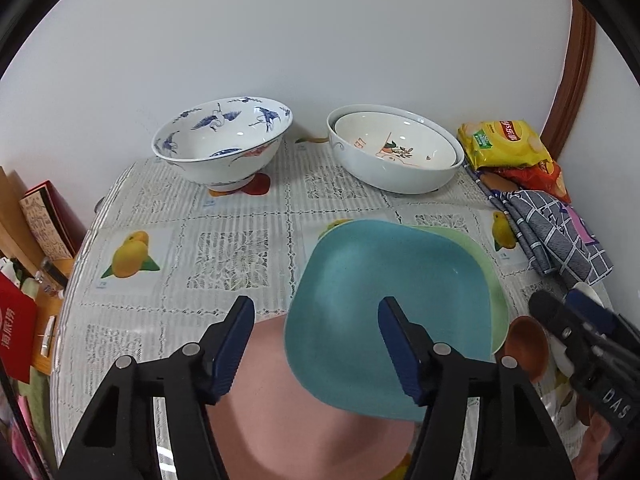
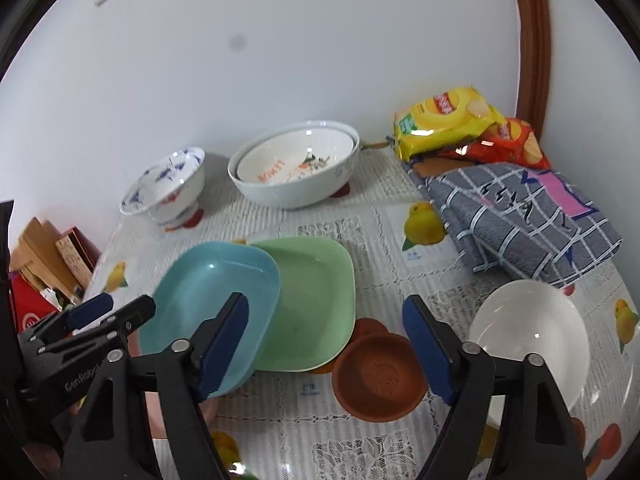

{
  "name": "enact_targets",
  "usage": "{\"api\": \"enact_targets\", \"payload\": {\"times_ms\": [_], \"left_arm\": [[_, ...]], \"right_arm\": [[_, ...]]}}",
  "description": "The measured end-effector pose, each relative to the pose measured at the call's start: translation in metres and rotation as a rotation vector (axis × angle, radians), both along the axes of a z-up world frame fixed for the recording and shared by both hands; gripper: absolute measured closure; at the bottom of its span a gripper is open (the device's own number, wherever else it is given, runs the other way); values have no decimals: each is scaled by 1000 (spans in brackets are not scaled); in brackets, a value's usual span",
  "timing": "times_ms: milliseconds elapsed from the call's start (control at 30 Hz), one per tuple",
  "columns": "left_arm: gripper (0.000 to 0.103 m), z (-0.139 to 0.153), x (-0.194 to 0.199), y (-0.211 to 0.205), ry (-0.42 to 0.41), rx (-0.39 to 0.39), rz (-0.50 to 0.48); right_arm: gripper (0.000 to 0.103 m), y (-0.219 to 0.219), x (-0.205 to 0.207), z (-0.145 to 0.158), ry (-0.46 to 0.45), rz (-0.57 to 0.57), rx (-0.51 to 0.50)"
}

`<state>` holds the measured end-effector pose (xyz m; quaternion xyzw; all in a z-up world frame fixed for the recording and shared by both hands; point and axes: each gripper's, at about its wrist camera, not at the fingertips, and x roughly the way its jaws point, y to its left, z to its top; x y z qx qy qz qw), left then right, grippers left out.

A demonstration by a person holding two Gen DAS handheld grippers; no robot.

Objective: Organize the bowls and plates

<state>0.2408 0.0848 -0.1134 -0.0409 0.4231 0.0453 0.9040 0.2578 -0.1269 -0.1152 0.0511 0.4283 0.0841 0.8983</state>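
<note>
Both grippers gape, grasping nothing: left gripper [image 1: 316, 344] hovers over the square teal plastic plate [image 1: 394, 312], which overlaps a square green plastic plate [image 2: 316, 300] (and a pink one beneath) on the bench [image 1: 224, 216]; right gripper [image 2: 326, 344] hovers above a small brown dish [image 2: 378, 378].

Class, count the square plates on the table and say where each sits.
3: the pink plate nearest, the blue plate overlapping it, the green plate partly under the blue. More may be hidden.
</note>
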Motion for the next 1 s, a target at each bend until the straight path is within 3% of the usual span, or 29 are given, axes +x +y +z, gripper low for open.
{"api": "enact_targets", "payload": {"times_ms": [333,400,633,700,867,1000], "left_arm": [[59,-28,15,9,32,-24,25],[69,-32,16,10,43,-33,23],[87,-36,15,13,52,-45,33],[89,-36,13,14,50,-45,40],[92,-33,7,12,34,-45,34],[93,-30,1,9,33,-38,33]], "right_arm": [[42,25,11,-34,73,69,2],[44,28,12,-38,84,72,1],[60,35,17,-51,129,84,3],[64,35,19,-53,142,95,37],[88,39,18,-53,144,131,65],[91,40,16,-53,142,126,40]]}}
